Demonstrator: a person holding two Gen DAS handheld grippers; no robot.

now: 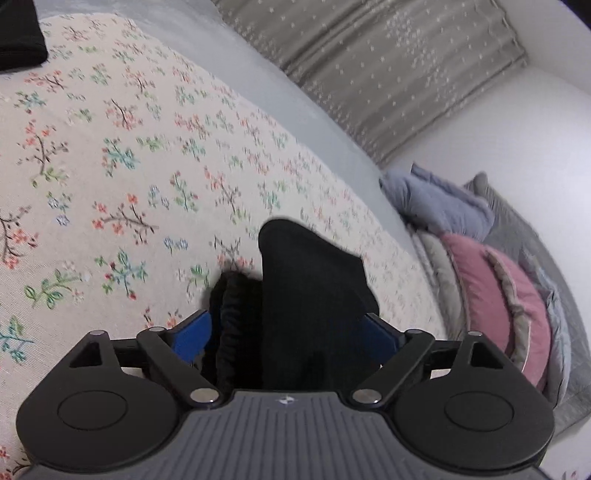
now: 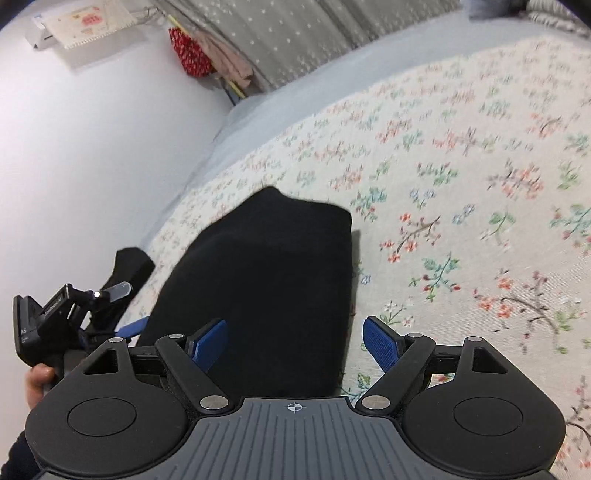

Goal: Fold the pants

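Black pants (image 2: 266, 280) lie on a floral bedspread (image 2: 461, 184). In the left wrist view the black fabric (image 1: 310, 295) with a ribbed elastic waistband (image 1: 232, 317) fills the gap between the blue fingers (image 1: 194, 338) of my left gripper (image 1: 288, 339), whose jaws stand wide. In the right wrist view my right gripper (image 2: 295, 343) is open, its left pad (image 2: 208, 343) over the pants and its right pad (image 2: 380, 345) over the bedspread. The left gripper (image 2: 125, 328) shows at the lower left of that view, held in a hand.
A second black garment (image 1: 18, 33) lies at the far corner of the bedspread (image 1: 110, 166). Pink and grey pillows (image 1: 495, 295) are stacked on the right. Grey curtains (image 1: 388, 66) and a white wall lie behind the bed. A red bag (image 2: 190, 53) hangs on the wall.
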